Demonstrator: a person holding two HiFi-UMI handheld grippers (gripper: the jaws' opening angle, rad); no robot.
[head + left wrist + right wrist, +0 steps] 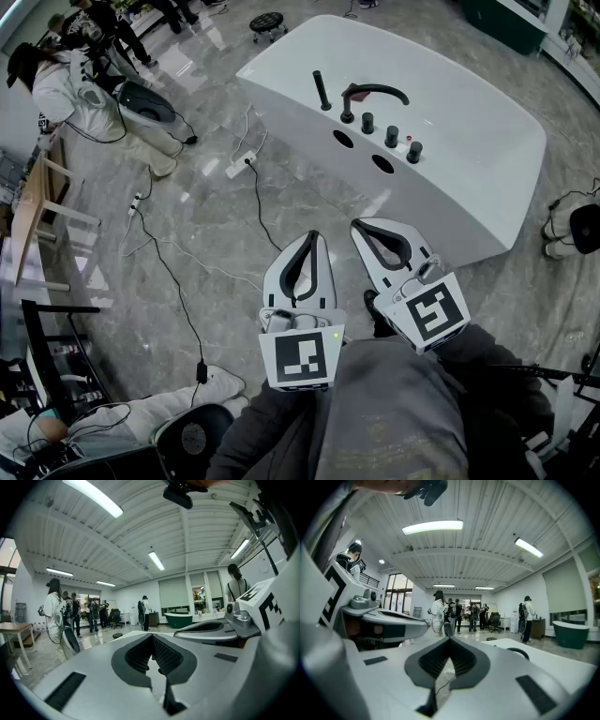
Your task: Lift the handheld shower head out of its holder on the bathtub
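Note:
The white bathtub stands ahead of me on the grey marble floor. On its deck the black handheld shower head stands upright in its holder, left of the curved black spout and three black knobs. My left gripper and right gripper are side by side short of the tub's near wall, both shut with nothing between the jaws. In the left gripper view the left gripper has its tips together. The right gripper looks the same in its own view, with the tub deck to its right.
Black cables and a white power strip lie on the floor left of the tub. Several people stand at the far left. A wooden table is at the left edge, a black stool behind the tub, a green tub far off.

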